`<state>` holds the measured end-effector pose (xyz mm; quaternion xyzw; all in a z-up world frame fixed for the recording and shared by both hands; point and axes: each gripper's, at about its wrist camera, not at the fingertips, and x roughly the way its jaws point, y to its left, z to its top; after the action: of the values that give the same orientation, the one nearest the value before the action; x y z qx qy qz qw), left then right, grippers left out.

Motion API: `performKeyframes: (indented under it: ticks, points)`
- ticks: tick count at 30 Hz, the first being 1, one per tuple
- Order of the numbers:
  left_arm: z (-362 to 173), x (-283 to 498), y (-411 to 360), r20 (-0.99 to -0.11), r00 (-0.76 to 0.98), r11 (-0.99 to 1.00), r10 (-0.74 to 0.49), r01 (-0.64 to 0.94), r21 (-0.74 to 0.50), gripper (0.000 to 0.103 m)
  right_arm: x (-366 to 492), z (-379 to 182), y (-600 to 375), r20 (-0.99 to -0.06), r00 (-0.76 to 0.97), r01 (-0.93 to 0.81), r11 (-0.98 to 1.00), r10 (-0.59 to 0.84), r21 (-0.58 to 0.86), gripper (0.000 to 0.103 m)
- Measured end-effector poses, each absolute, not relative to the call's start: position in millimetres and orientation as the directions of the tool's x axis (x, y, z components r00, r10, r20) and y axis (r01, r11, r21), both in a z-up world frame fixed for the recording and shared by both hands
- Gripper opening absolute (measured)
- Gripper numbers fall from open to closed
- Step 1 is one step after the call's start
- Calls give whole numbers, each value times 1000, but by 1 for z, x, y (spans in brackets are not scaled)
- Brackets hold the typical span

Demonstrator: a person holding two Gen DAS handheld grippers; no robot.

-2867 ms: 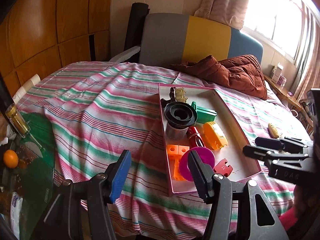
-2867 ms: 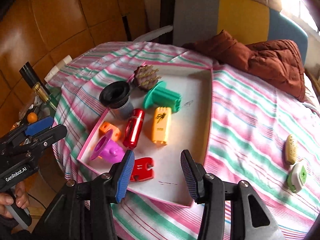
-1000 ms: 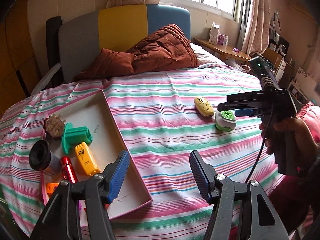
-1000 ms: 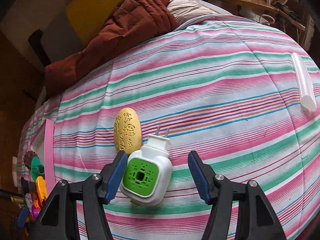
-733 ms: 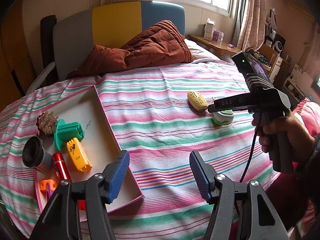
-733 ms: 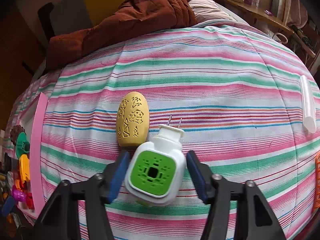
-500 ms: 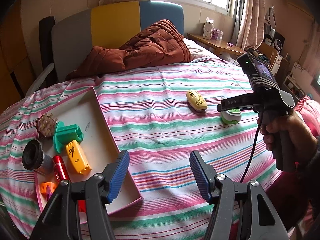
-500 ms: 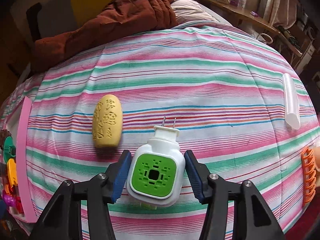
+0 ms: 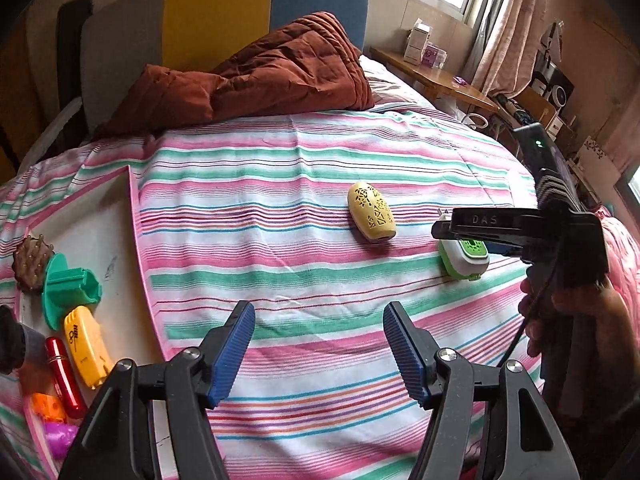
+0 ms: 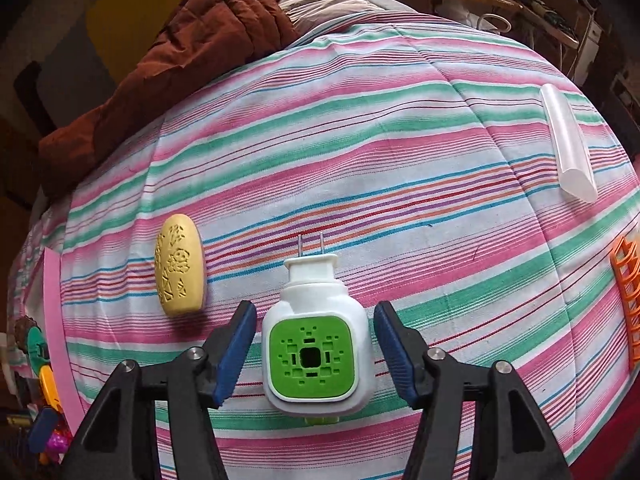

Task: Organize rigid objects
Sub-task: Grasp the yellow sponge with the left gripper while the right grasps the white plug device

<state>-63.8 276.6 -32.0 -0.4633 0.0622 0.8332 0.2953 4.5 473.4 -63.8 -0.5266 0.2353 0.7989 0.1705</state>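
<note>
A white plug-in device with a green face (image 10: 316,348) lies on the striped bedspread (image 10: 400,152), prongs pointing away. My right gripper (image 10: 316,350) straddles it. Its jaws are opening, and a thin gap shows between each blue pad and the device's sides. A yellow oval case (image 10: 180,266) lies a little to its left. My left gripper (image 9: 320,354) hovers over bare bedspread with nothing between its fingers, jaws opening slightly. Its view shows the device (image 9: 464,258) under the right gripper's black finger, the yellow case (image 9: 372,212), and the pink-rimmed tray (image 9: 138,248) at the left.
The tray holds a green piece (image 9: 68,288), a yellow one (image 9: 86,344), a red cylinder (image 9: 64,376) and a brown brush (image 9: 32,258). A white tube (image 10: 568,148) and an orange clip (image 10: 628,292) lie to the right. A brown quilt (image 9: 280,72) sits at the headboard.
The right gripper squeezed the plug-in device, shifted it right, away from the yellow case, then eased its pads off. The left gripper swung right, away from the tray.
</note>
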Motion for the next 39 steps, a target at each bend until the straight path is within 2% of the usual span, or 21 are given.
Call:
performKeyframes:
  ticks: [7,11,16,26,27,29,31,39]
  points:
    - [-37,-89,316,-815,-391,-811,428,-563,-156,67,26,-45,505,-851,-525,-595,-714,-4,370,67]
    - [-46,-105,339,-827,-356,-802,435,-571,-176,67,33,-50,515,-833,-550,-634,-615,-69,470,67]
    - [-55,-121,367,-831,-312,-784,461,-581,-217,66,36,-48,521,-819,-573,-656,-577,-39,486,67]
    - [-87,-155,416,-878,-282,-809,388,-560,-178,66,34,-47,522,-807,-590,-646,-579,-34,497,67]
    - [-94,-159,418,-888,-264,-813,377,-554,-180,59,34,-47,523,-806,-592,-646,-578,-34,498,67]
    - [-97,-159,417,-879,-289,-815,380,-554,-169,54,34,-48,524,-807,-589,-647,-576,-39,500,67]
    - [-97,-156,414,-877,-310,-812,367,-566,-140,45,33,-50,524,-810,-583,-643,-575,-61,506,67]
    - [-95,-119,384,-854,-351,-777,383,-623,-92,44,28,-60,521,-829,-547,-636,-584,-121,505,67]
